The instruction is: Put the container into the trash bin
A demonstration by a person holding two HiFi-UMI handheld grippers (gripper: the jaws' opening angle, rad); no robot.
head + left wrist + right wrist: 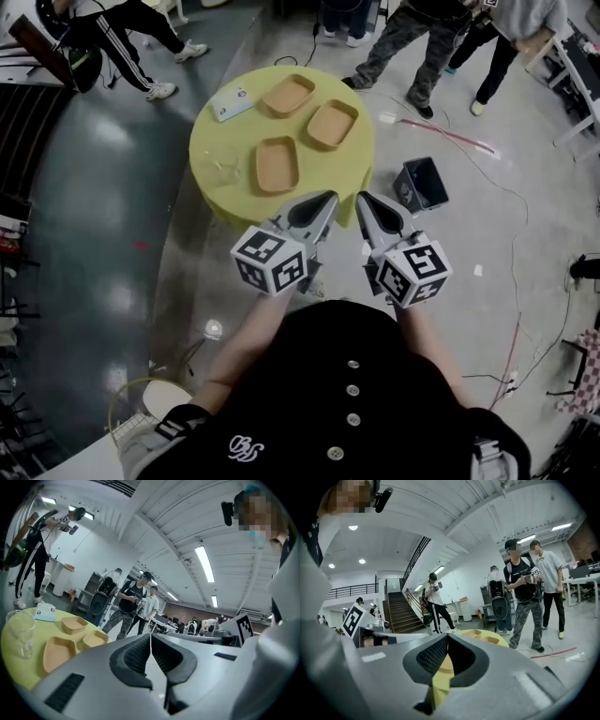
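The round yellow table (211, 141) carries 3 tan containers (277, 165), none of them held. The other 2 lie beyond the nearest one, 1 at the far edge and 1 to the right. 1 clear cup (225, 169) stands near the table's left side and 1 white box (232, 103) lies at the far left. 1 dark trash bin (422, 183) sits on the floor just right of the table. The left claw (330, 197) and the right claw (361, 197) hover short of the table, both pressed closed on nothing.
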